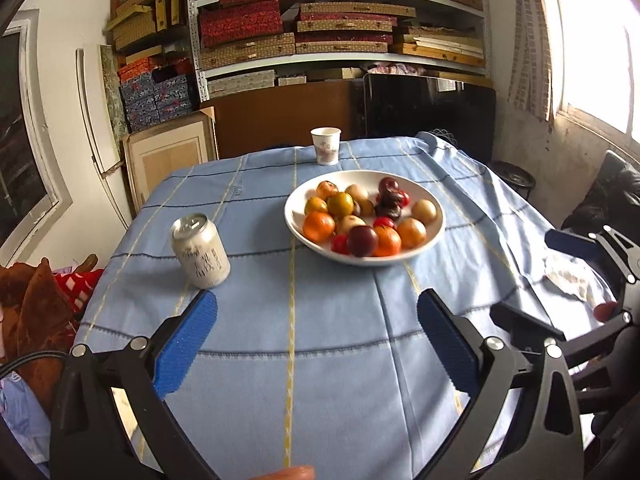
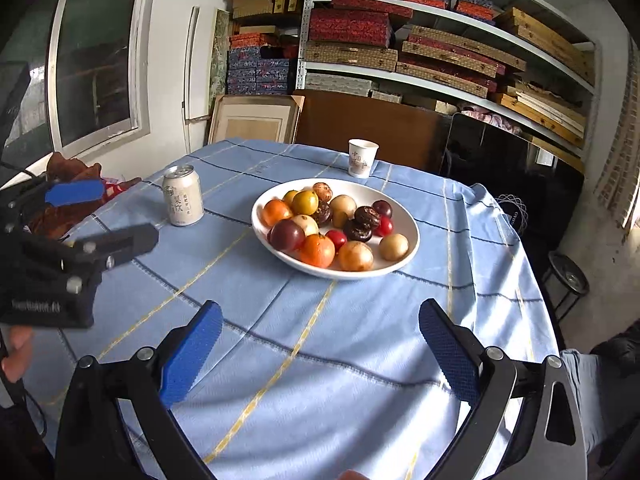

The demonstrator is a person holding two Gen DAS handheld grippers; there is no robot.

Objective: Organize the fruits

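Shelves stacked with patterned boxes back the left wrist view, and before them stands a worktop (image 1: pixel 320 340) under a blue checked cloth. A white bowl (image 1: pixel 296 220) serves as the landmark: all the fruits (image 1: pixel 362 216) in sight lie heaped inside it, oranges, dark plums, small red ones and pale round ones touching one another. A paper cup (image 1: pixel 326 146) stands just beyond the bowl, a drink can (image 1: pixel 201 251) to its left and nearer the camera, and a crumpled wrapper (image 1: pixel 568 278) to its right. The left tongs (image 1: pixel 316 340) hang short of the bowl, spread wide with nothing between the blue pads. The right tongs (image 1: pixel 528 276) show at the right edge.

From the right wrist view the same bowl (image 2: pixel 404 216) sits mid-cloth with the fruits (image 2: pixel 328 224) piled in it, the can (image 2: pixel 183 196) to its left and the cup (image 2: pixel 362 158) behind it. The right tongs (image 2: pixel 320 344) are likewise parted wide and carry nothing; the left tongs (image 2: pixel 100 216) appear left of the bowl, also apart.

As a judgement, the fruits are light, round and smooth, apt to roll; the small red and dark ones look soft and would bruise. Each is best pinched across its widest middle, gently. With everything gathered in one bowl, the scene fits either fruit collected there or fruit awaiting sorting.
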